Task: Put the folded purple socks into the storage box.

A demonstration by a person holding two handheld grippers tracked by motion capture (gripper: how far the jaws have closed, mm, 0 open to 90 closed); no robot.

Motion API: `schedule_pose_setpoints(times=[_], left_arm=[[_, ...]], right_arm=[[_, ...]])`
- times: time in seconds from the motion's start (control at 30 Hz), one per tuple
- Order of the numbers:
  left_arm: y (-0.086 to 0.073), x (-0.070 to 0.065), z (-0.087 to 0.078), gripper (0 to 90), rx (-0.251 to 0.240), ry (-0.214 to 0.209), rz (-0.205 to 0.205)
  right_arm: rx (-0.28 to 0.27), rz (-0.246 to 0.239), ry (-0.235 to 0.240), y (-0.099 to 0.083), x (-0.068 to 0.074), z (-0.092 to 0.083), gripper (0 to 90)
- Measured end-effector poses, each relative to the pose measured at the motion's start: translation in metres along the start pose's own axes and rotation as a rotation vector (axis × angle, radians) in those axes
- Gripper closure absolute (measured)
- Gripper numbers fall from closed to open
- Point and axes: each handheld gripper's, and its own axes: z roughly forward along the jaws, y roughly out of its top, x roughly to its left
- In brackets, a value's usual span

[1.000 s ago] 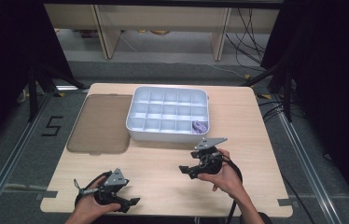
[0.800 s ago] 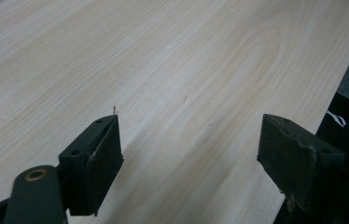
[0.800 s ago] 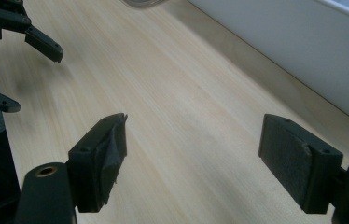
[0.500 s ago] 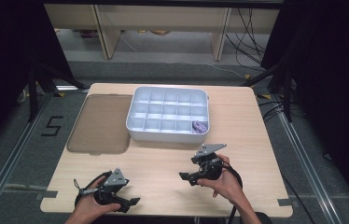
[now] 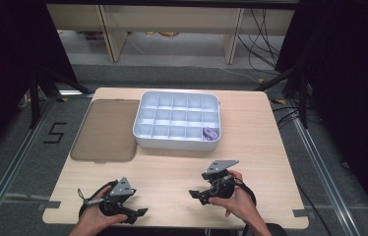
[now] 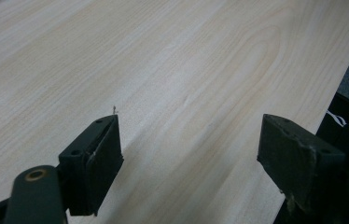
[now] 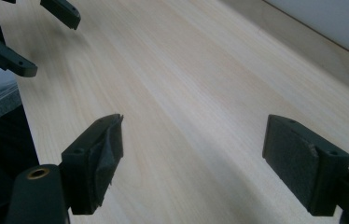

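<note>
A white tray [image 5: 176, 143] with several compartments sits at the middle of the pale wooden table [image 5: 251, 147]. A small purple thing [image 5: 210, 133] lies in its near right corner cell. My left gripper [image 5: 140, 213] rests near the table's front edge at the left, jaws open over bare wood [image 6: 191, 135]. My right gripper [image 5: 195, 194] is held low at the front right and points left. Its jaws have just been opening and stand wide with nothing between them [image 7: 193, 135]. The right gripper view also shows the left gripper [image 7: 37, 37] farther off.
A flat brown translucent lid [image 5: 106, 130] lies on the table left of the tray. The table's front edge runs close behind both hands. Dark curtains stand at both sides, and shelving with cables stands beyond the far edge.
My right gripper has drawn back from the tray toward the front edge and sunk a little. The left gripper has stayed where it was.
</note>
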Motion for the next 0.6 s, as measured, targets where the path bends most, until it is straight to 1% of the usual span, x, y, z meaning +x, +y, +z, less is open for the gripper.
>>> schedule_pose_setpoints(times=[0.03, 0.07, 0.1, 0.17, 0.23, 0.3, 0.33, 0.37, 0.4, 0.43, 0.47, 0.5, 0.53, 0.57, 0.6], left_arm=[[0.000, 0.000, 0.000, 20.8, -0.002, 0.001, -0.003], [0.000, 0.000, 0.000, 20.8, -0.002, 0.001, -0.003], [0.000, 0.000, 0.000, 20.8, -0.003, -0.001, 0.000], [0.000, 0.000, 0.000, 20.8, -0.003, 0.000, 0.002], [0.000, 0.000, 0.000, 20.8, -0.004, 0.000, 0.002], [0.000, 0.000, 0.000, 20.8, -0.003, 0.001, 0.003], [0.000, 0.000, 0.000, 20.8, -0.003, 0.001, 0.003], [0.000, 0.000, 0.000, 20.8, -0.004, 0.000, 0.002], [0.000, -0.001, 0.000, 20.8, -0.005, 0.002, -0.005], [0.000, 0.000, 0.000, 20.8, -0.005, 0.002, -0.003], [0.000, 0.000, 0.000, 20.7, -0.005, 0.002, -0.003], [0.000, 0.000, 0.000, 20.7, -0.004, 0.002, 0.005], [0.000, -0.001, 0.001, 20.6, -0.005, 0.001, 0.001], [0.000, 0.000, 0.001, 20.7, -0.004, -0.001, 0.008], [0.000, 0.000, 0.001, 20.6, -0.004, -0.001, 0.008]], right_arm=[[0.012, -0.006, 0.002, -0.002, 0.001, -0.001, 21.2], [0.012, -0.006, 0.002, -0.002, 0.001, -0.001, 21.2], [0.021, -0.004, -0.007, -0.005, 0.003, -0.001, 20.9], [0.017, -0.011, -0.007, -0.007, 0.004, 0.000, 20.6], [0.012, -0.011, -0.023, -0.012, 0.006, 0.001, 20.4], [0.021, -0.016, -0.021, -0.015, 0.007, 0.001, 20.0], [0.030, -0.005, -0.014, -0.016, 0.009, 0.000, 20.0], [0.014, -0.010, -0.019, -0.018, 0.011, 0.002, 19.8], [0.014, -0.010, -0.019, -0.018, 0.011, 0.002, 19.8], [0.032, -0.015, -0.016, -0.019, 0.012, 0.001, 19.4], [0.019, -0.019, -0.020, -0.021, 0.014, 0.003, 19.1], [0.039, -0.023, -0.013, -0.021, 0.015, 0.001, 19.1], [0.043, -0.023, -0.009, -0.023, 0.017, 0.002, 19.0], [0.025, -0.018, -0.015, -0.024, 0.018, 0.005, 19.1], [0.025, -0.018, -0.015, -0.024, 0.018, 0.005, 19.1]])
